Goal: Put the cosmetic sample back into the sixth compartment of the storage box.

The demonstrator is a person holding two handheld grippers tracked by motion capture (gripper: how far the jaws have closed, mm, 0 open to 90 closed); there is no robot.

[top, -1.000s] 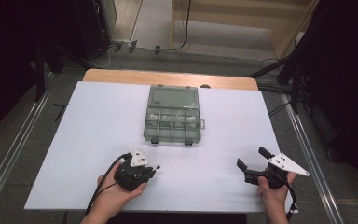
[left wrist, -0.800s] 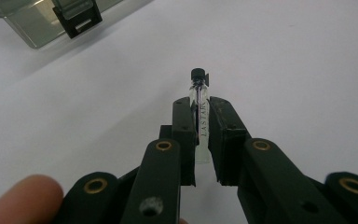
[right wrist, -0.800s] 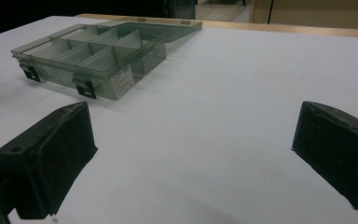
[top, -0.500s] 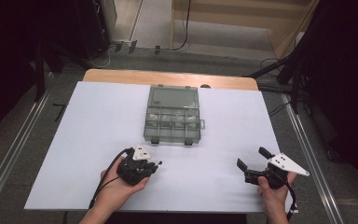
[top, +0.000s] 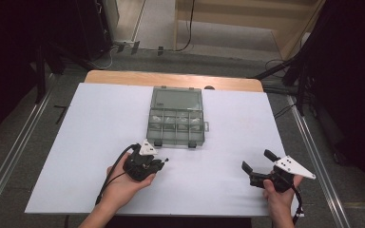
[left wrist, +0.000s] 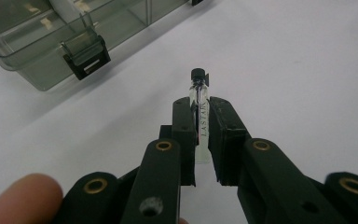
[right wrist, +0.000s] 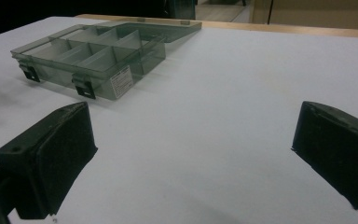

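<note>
Since a second ago my left hand-held gripper [top: 158, 164], clenched on a vial [left wrist: 199, 109], has neared the box [top: 176, 115] for loading, while the right hand-held gripper [top: 260, 161] waits released.

Wide-apart black fingers [right wrist: 46, 161] over white table [right wrist: 223, 116], clear compartment box [right wrist: 98, 58] beyond.
</note>
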